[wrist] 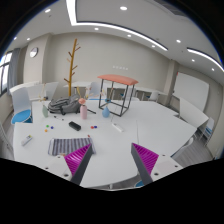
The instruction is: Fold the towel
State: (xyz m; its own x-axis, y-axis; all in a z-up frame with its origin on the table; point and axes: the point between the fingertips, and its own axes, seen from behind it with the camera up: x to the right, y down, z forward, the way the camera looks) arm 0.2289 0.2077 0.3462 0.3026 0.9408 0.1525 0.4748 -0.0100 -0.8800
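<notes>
A striped grey towel (68, 147) lies flat on the white table (125, 130), just ahead of my left finger and touching its tip in the view. My gripper (112, 160) is held above the table with its fingers wide apart and nothing between them. The magenta pads (78, 160) face each other over bare table.
Small bottles and items (82, 112) stand at the table's far side with a dark marker-like object (76, 126). A stool with an orange top (118, 80) stands on the table's far end. A wooden coat stand (72, 62) and chairs (20, 100) lie beyond.
</notes>
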